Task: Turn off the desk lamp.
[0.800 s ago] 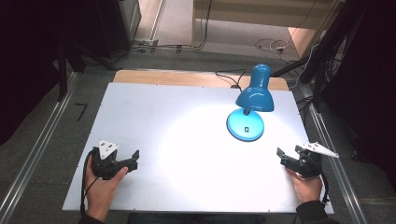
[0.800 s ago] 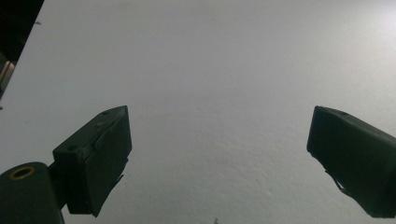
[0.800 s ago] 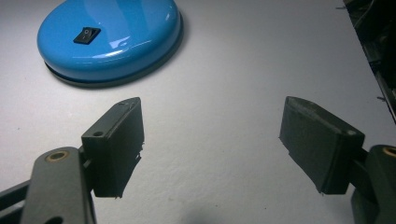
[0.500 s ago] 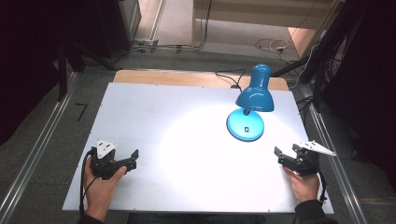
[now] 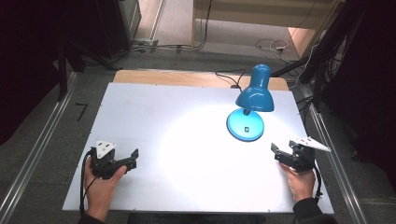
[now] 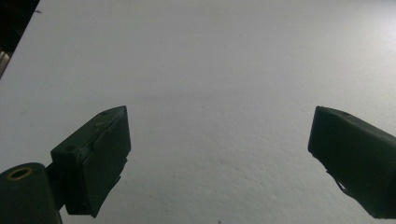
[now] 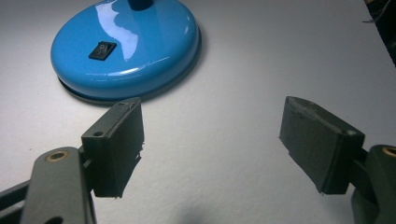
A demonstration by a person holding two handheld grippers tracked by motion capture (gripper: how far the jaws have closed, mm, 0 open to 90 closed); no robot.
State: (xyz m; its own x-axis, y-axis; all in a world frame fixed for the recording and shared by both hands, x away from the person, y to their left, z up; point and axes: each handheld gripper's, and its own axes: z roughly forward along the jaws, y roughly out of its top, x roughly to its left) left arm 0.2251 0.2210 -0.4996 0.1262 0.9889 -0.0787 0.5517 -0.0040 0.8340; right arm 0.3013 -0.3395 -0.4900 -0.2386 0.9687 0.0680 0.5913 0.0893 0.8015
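A blue desk lamp stands at the back right of the white table, its round base [image 5: 245, 125] under its lit shade [image 5: 255, 95]. My right gripper [image 5: 276, 153] is open, low over the table just right of and nearer than the base. In the right gripper view the base [image 7: 126, 51] with its black rocker switch [image 7: 102, 49] lies just beyond the open right gripper [image 7: 212, 116]. My left gripper [image 5: 134, 159] is open near the front left, pointing right. In the left gripper view the open left gripper [image 6: 219, 126] has bare table between its pads.
The white table top [image 5: 187, 107] carries a bright pool of lamplight at its middle. The lamp's black cable [image 5: 229, 77] runs off the back edge over a wooden strip [image 5: 163, 77]. Metal rails [image 5: 42, 140] flank the table on the floor.
My right gripper has crept a little to the left, toward the lamp base. The left gripper has barely shifted. Both stay open.
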